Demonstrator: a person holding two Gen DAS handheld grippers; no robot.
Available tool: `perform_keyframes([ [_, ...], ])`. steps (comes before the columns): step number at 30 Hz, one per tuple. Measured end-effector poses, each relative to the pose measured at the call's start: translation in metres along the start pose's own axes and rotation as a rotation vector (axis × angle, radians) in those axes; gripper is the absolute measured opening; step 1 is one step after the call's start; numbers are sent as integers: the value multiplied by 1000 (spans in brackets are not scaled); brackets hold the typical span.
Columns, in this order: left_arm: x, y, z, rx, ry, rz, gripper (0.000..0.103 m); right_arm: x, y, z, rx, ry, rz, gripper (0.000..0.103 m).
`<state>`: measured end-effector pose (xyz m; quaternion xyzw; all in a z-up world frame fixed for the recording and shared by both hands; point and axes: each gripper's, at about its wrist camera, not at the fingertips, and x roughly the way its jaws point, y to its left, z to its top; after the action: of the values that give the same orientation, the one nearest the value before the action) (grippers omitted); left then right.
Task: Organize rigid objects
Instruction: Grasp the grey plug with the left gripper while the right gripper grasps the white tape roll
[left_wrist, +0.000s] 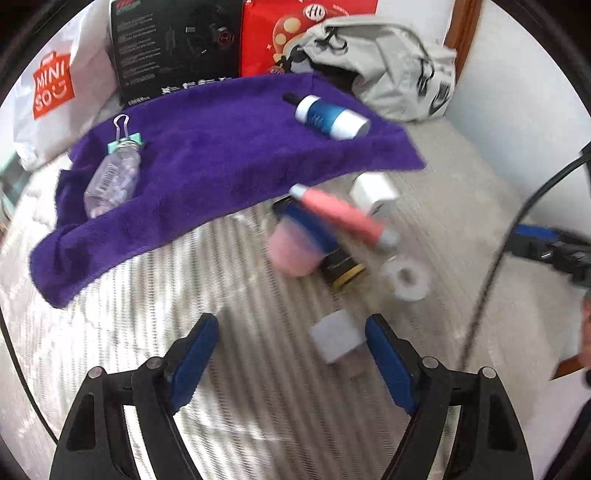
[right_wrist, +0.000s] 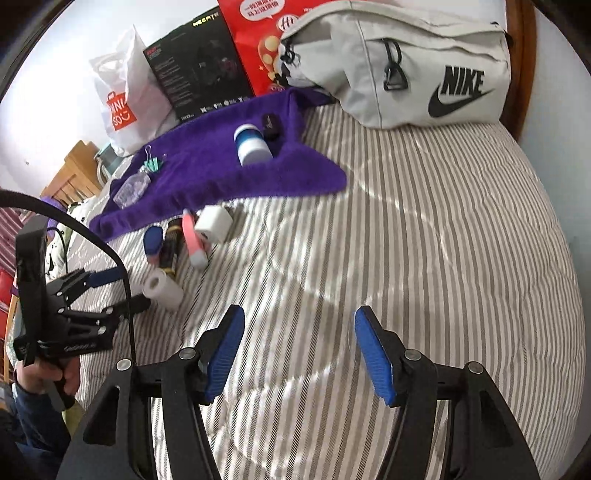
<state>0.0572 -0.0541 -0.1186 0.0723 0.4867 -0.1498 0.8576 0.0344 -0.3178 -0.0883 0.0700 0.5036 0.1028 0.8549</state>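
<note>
White cube lies between left gripper fingers.

Bare striped bedspread right, object cluster left, towel behind

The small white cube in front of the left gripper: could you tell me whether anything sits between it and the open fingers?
Nothing visible does. The white cube lies on the striped bedspread just inside the left gripper, beside its right finger; the jaws are open.

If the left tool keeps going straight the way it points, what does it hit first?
Probably the white cube, lying just ahead by the left tool's right finger. Beyond it sits the tape roll. Motion blur makes depth uncertain.
</note>
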Motion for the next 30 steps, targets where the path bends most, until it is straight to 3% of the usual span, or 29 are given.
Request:
perform_keyframes([
  [2, -5, 3, -5, 17, -18, 22, 59, -1, -1, -2, 5, -1, 2, 62],
  [8, -9, 19, -7, 7, -5, 43, 58, 2, 2, -2, 4, -8, 22, 62],
  [13, -7, 16, -3, 24, -12, 17, 58, 11, 17, -3, -20, 10, 40, 62],
  [15, -5, 9, -3, 59, -12, 13, 48, 14, 25, -5, -32, 14, 56, 62],
  [17, -5, 5, -1, 75, -19, 6, 31, 15, 32, -6, -43, 17, 73, 62],
  [19, -4, 5, 1, 81, -22, -3, 23, 19, 42, -7, -66, 20, 92, 62],
  [22, -5, 10, 1, 69, -20, -8, 22, 25, 59, -9, -103, 34, 113, 62],
  [30, -17, 52, -12, -20, -19, 60, 22, 40, 103, -3, -182, 3, 155, 62],
])
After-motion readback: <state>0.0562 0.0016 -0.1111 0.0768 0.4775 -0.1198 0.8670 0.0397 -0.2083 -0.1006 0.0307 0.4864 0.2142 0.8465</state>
